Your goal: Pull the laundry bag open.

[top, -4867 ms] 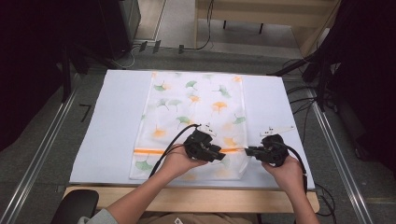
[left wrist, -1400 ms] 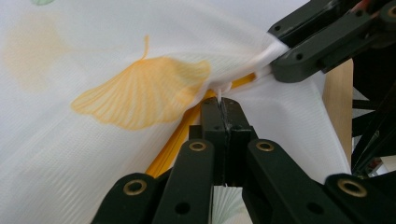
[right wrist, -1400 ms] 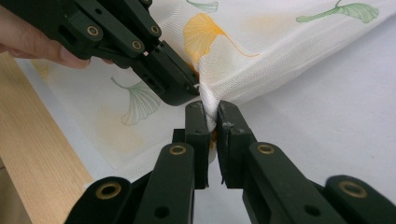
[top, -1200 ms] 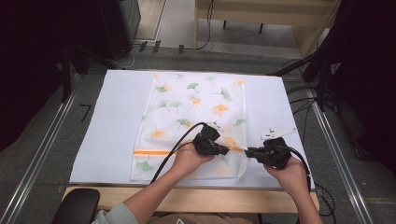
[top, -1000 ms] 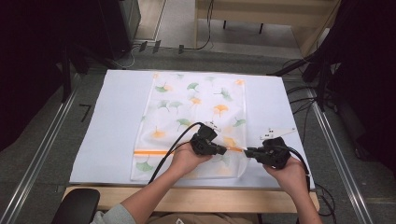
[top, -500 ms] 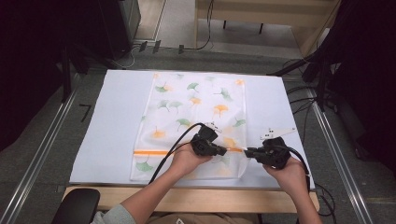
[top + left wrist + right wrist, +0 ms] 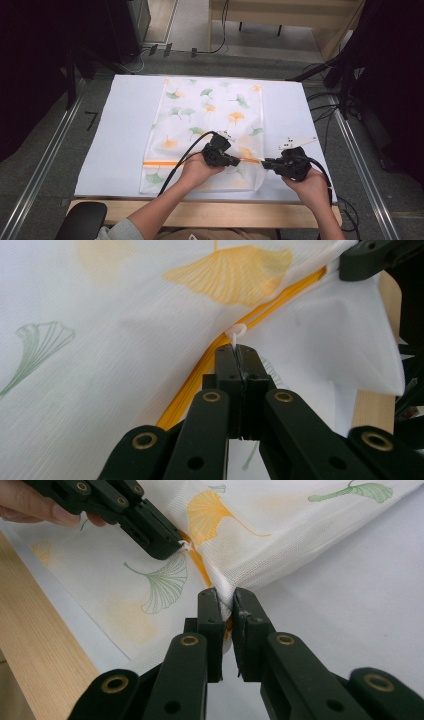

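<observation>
The bag lay flat on the white mat, its orange zip running across near the six-o'clock edge. The left gripper was clamped on the white zip pull; the right gripper, at three o'clock from it, pinched the bag's edge at the zip's end. The step looked like working the zip. Next, the pull would need drawing along the track while the right held the cloth taut.
</observation>
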Available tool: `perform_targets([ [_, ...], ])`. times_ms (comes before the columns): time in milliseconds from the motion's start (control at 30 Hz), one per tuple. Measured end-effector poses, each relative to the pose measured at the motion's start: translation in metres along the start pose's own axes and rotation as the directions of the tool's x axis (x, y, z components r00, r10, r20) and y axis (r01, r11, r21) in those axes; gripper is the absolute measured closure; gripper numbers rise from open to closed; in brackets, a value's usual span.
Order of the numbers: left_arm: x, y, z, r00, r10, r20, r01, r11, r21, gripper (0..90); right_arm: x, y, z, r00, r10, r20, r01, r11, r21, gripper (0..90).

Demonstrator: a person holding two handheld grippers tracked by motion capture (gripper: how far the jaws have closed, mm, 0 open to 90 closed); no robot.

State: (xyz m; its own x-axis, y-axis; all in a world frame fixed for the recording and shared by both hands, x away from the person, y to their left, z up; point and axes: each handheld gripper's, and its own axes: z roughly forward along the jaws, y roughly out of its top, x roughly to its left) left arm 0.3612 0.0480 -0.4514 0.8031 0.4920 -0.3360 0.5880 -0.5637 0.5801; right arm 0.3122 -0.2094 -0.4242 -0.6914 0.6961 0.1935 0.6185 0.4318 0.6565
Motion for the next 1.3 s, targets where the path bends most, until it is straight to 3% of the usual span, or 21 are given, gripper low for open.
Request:
perform_targets([
  [133, 0.014, -0.012, -0.017, 0.9992, -0.016, -0.037, 0.017, 0.9997, 0.019, 90.0, -0.002, -0.001, -0.001, 0.9999, 0.012, 0.001, -0.012, 1.000, 0.002, 84.7],
  [200, 0.016, -0.014, -0.020, 0.9991, -0.026, -0.032, 0.027, 0.9996, 0.012, 90.0, -0.002, -0.001, -0.001, 0.9998, 0.017, 0.003, -0.017, 1.000, 0.001, 84.7],
  [267, 0.020, -0.020, -0.028, 0.9988, -0.049, 0.005, 0.049, 0.9988, -0.007, 90.0, -0.002, -0.001, -0.001, 0.9999, 0.015, 0.004, -0.015, 1.000, 0.000, 84.7],
  [533, 0.018, -0.022, -0.027, 0.9995, -0.030, 0.006, 0.030, 0.9995, -0.008, 90.0, -0.004, -0.001, 0.000, 0.9998, 0.015, 0.009, -0.015, 1.000, 0.002, 84.8],
  [1033, 0.019, -0.022, -0.030, 0.9993, -0.035, 0.016, 0.035, 0.9994, -0.008, 90.0, -0.005, -0.002, 0.001, 0.9997, 0.021, 0.011, -0.021, 1.000, 0.007, 84.7],
  [1300, 0.024, -0.027, -0.035, 0.9981, -0.058, 0.019, 0.059, 0.9982, -0.010, 90.0, -0.006, -0.002, 0.001, 0.9997, 0.023, 0.005, -0.023, 1.000, 0.011, 84.6],
])
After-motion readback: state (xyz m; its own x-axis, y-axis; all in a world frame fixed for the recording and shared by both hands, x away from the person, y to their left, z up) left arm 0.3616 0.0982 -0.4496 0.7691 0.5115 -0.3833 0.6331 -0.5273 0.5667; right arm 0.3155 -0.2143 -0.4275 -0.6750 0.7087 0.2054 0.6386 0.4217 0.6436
